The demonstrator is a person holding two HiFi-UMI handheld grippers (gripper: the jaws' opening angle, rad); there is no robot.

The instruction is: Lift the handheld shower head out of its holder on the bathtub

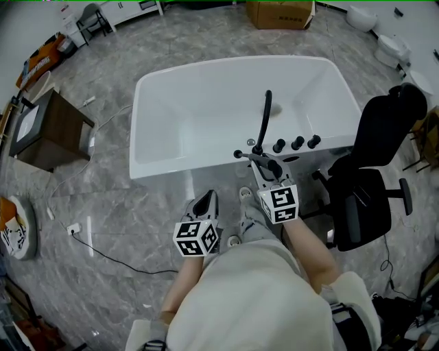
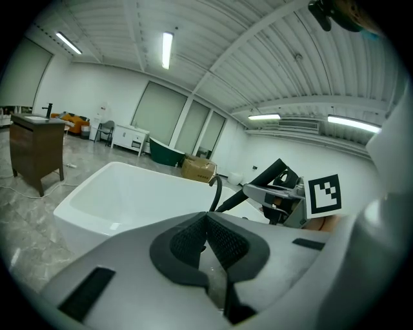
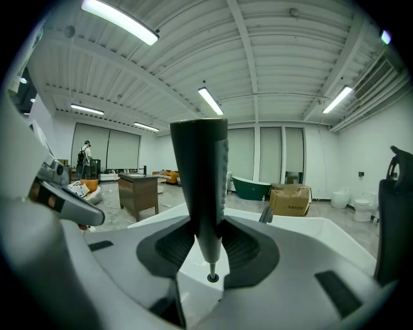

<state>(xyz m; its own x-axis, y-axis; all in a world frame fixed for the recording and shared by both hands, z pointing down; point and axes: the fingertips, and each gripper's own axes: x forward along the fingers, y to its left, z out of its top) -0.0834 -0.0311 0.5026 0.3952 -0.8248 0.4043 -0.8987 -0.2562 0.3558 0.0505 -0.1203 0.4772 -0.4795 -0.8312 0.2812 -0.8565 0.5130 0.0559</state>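
The white bathtub lies in front of me, with a black faucet spout and three black knobs on its near rim. My right gripper is shut on the dark shower head over that rim. In the right gripper view the shower head stands upright between the pads. Its thin lower end runs down to the small round holder on the white rim. My left gripper hangs beside the tub's near side, shut and empty; its pads meet at the tips.
A black office chair stands close to the right of the tub. A dark wooden cabinet is at the left, a cardboard box beyond the tub. Cables trail over the grey marble floor.
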